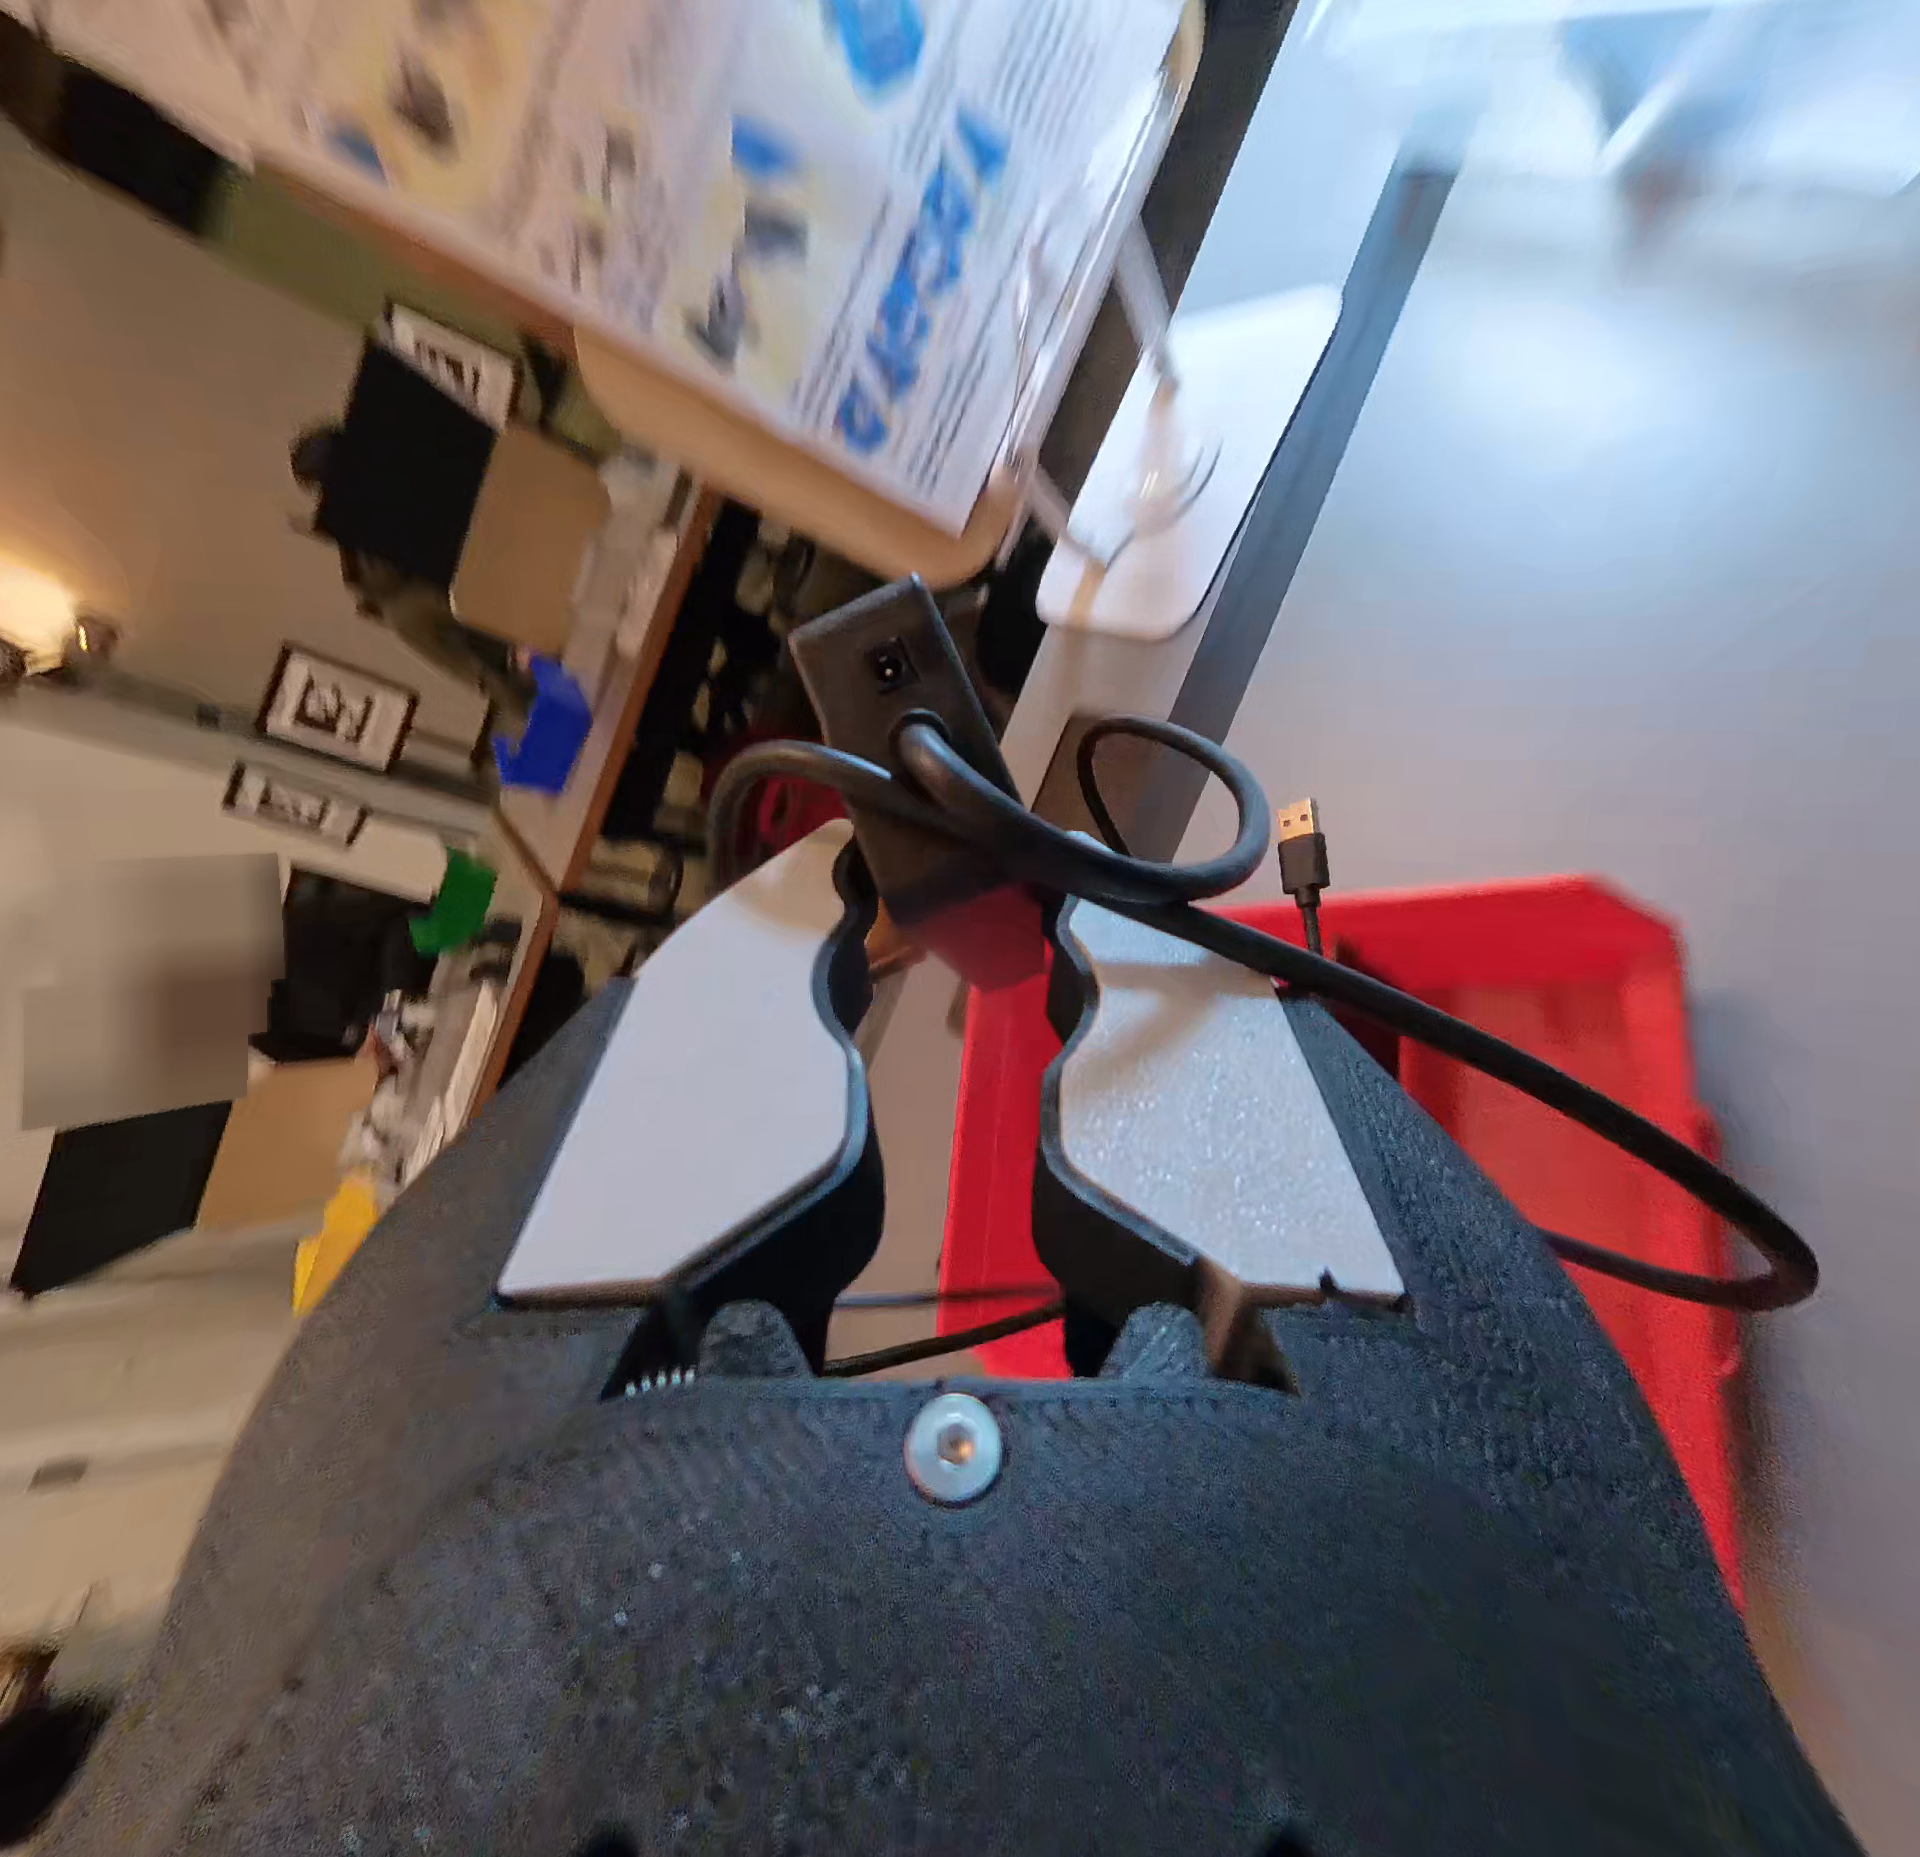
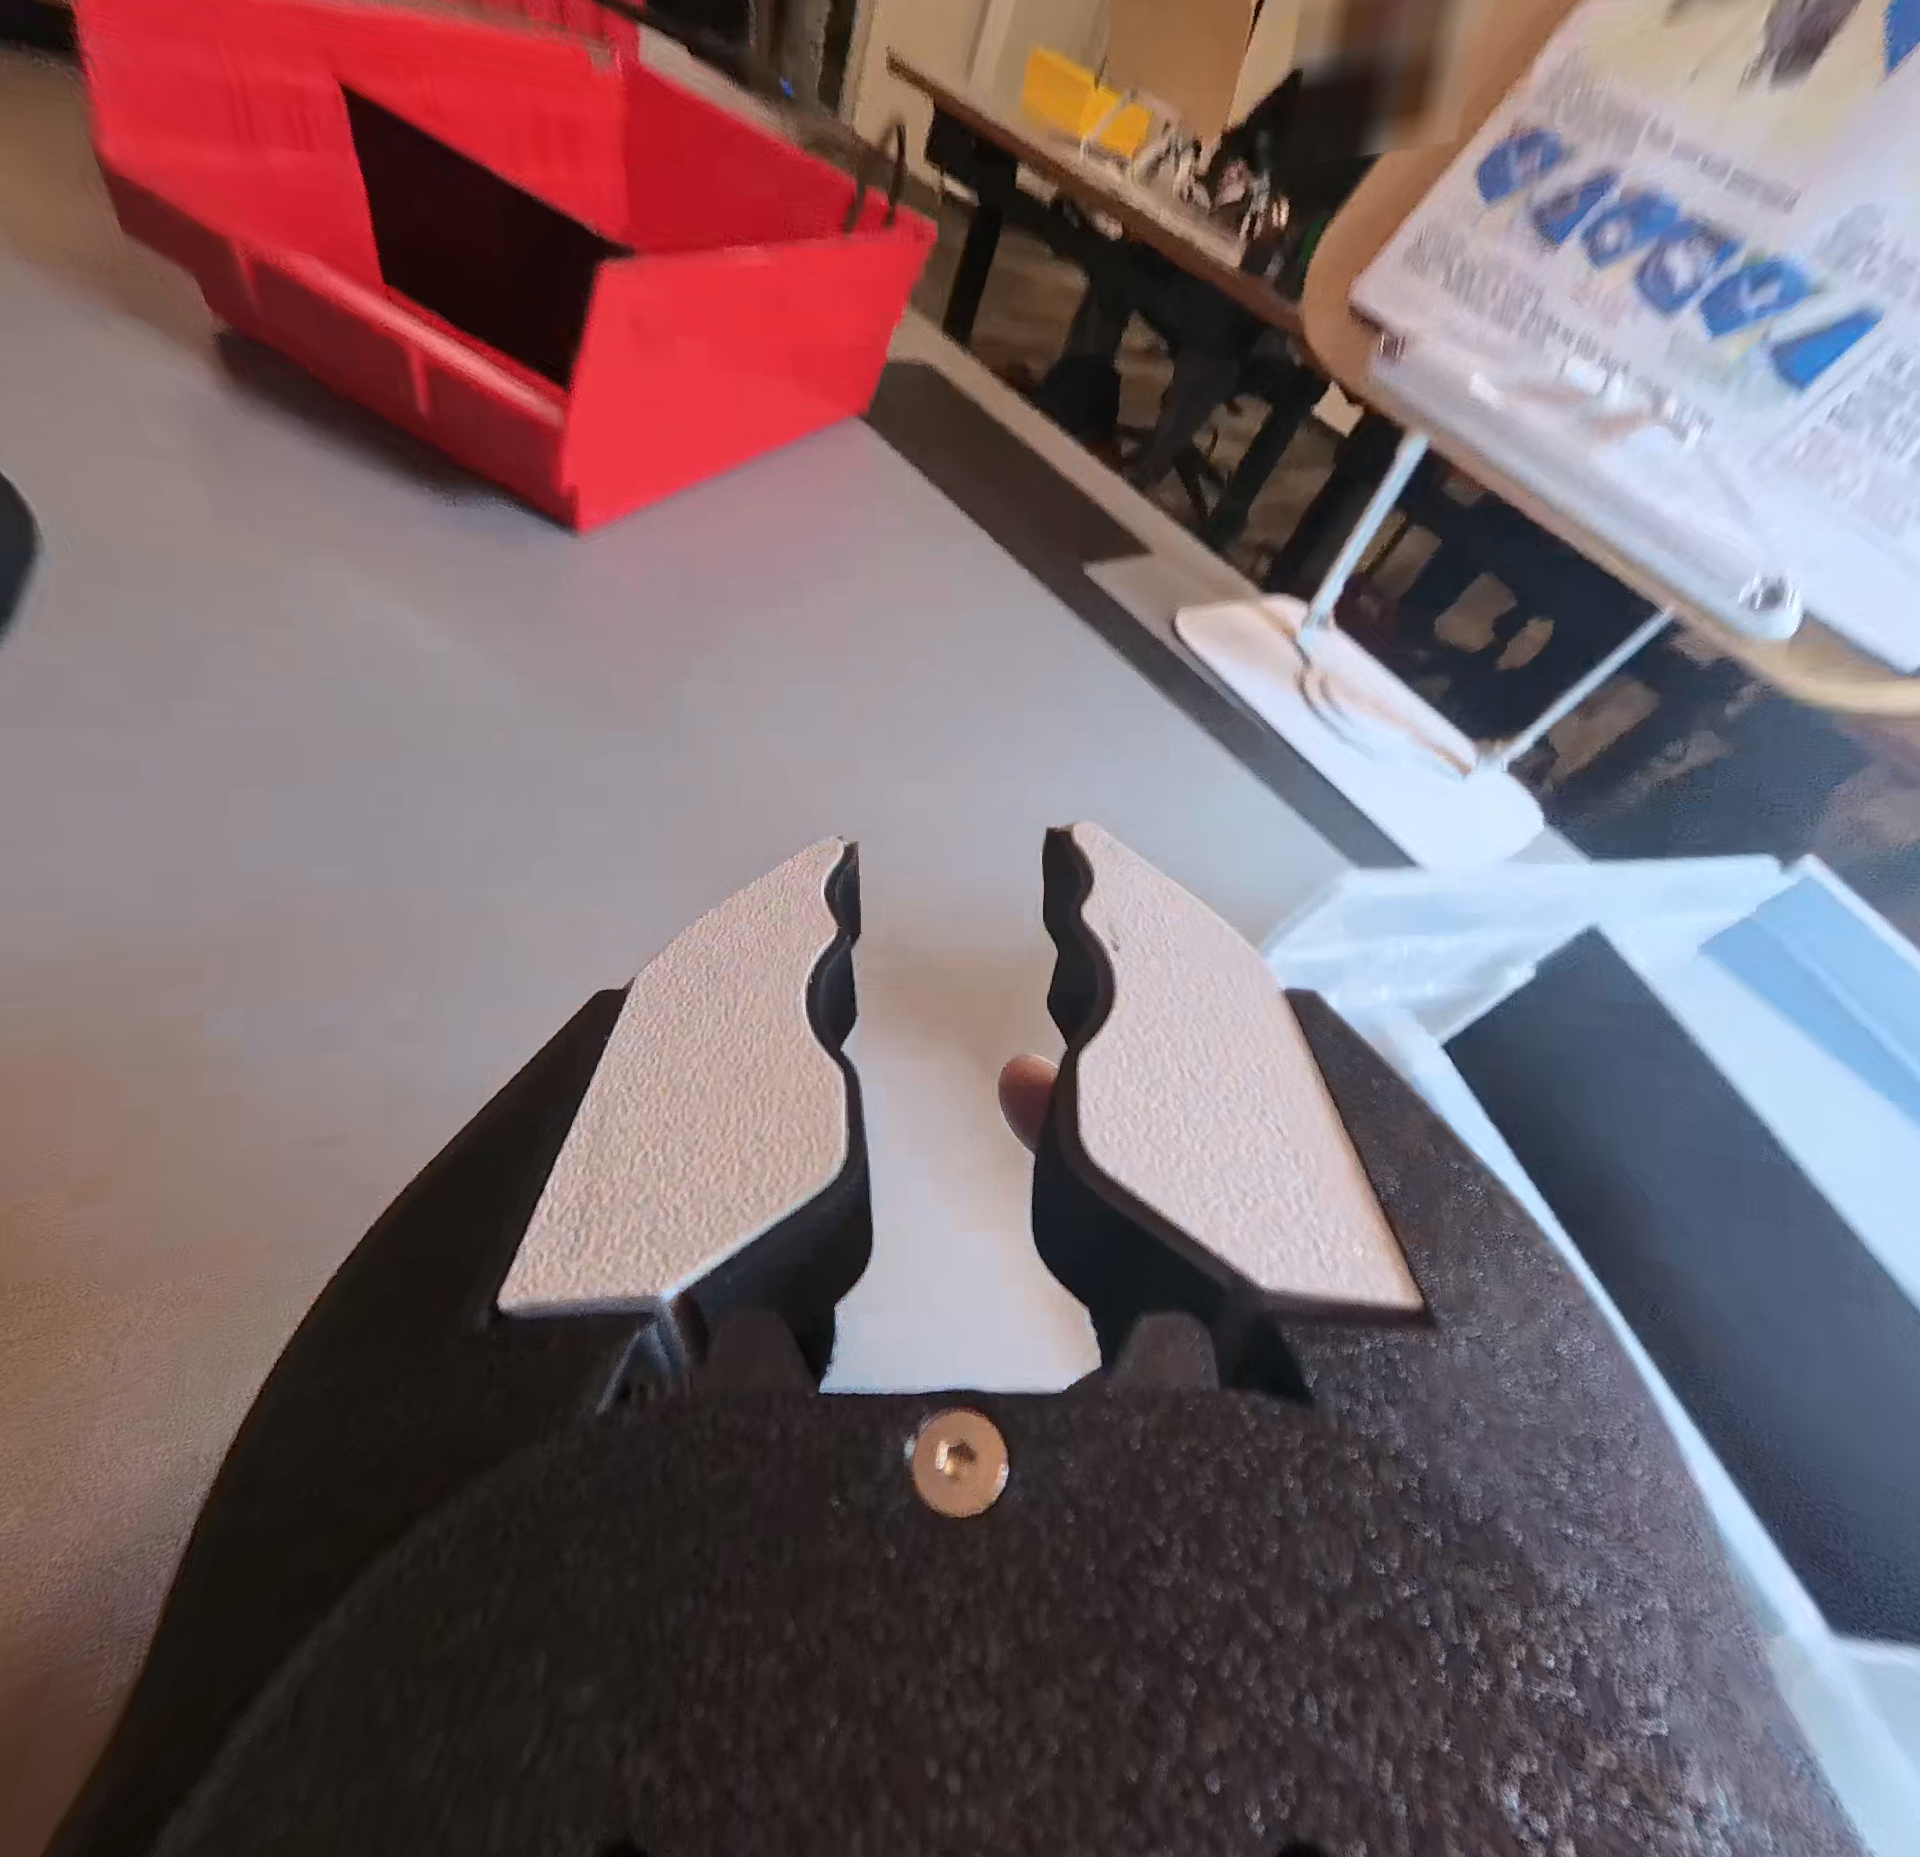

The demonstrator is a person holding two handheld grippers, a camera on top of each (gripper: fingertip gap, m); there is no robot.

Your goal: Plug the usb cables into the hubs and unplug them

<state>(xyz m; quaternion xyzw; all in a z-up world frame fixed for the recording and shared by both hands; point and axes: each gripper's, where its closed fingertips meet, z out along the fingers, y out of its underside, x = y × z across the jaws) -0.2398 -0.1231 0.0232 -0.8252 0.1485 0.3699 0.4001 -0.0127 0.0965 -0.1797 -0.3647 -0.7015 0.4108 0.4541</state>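
My left gripper is shut on a black USB hub and holds it up in the air, tilted, above the grey table. The hub's own black cable loops out of its end and hangs to the right, and its USB plug dangles free. My right gripper is open and empty, low over the grey table. A fingertip shows under its right finger.
A red bin stands on the table at the far left of the right wrist view; it also shows in the left wrist view. A printed sign on a white stand is at the table edge. A clear plastic box lies at right. One gripper's finger ends stand about 40 cm off the other's.
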